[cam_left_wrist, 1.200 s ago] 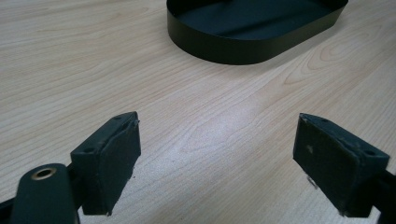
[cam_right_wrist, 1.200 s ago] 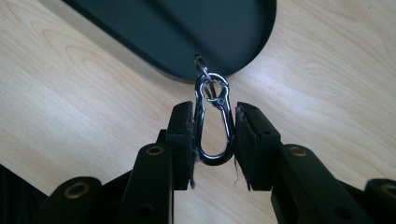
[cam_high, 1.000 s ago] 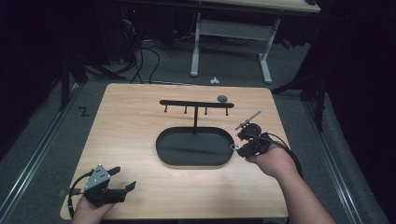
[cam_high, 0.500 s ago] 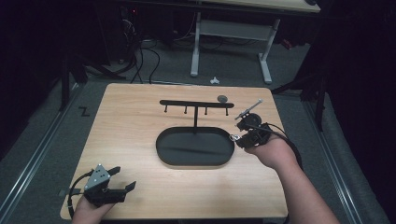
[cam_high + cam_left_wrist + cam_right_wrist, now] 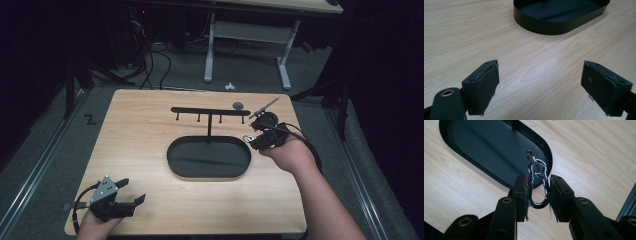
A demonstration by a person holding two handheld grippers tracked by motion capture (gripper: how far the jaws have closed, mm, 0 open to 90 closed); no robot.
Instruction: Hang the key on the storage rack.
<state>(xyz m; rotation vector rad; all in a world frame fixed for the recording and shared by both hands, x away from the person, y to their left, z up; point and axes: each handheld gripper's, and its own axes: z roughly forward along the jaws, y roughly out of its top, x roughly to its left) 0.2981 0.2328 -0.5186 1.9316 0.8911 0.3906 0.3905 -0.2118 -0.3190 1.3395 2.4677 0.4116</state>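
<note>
in the high view, a wooden table (image 5: 150,125) is carrying a black oval tray (image 5: 209,158) with a thin post rising from it to a crossbar (image 5: 210,111) with small pegs hanging under it. the right gripper (image 5: 252,137) is sitting just beside the tray's right end, held in the right hand (image 5: 287,154), with a small glint of metal at its tip that is too tiny to read here. a small round dark object (image 5: 238,105) is lying near the bar's right end; what it is stays unclear. the left gripper (image 5: 132,195) is resting at the near left corner of the table, well apart from the tray, with the left hand (image 5: 92,227) cut off by the bottom edge.

in the left gripper view, its jaws are standing wide apart over bare wood, nothing between them. the tray (image 5: 544,23) is lying ahead, its far side cut off by the top edge.

in the right gripper view, the jaws are pinching a silver carabiner (image 5: 537,186) between their pads, upright, its lower loop hanging just below the pads. a key ring (image 5: 531,155) is probably linked through its top eye, though it is partly hidden behind the clip. the tray (image 5: 456,147) is lying behind, with its post cut off at the top.
</note>
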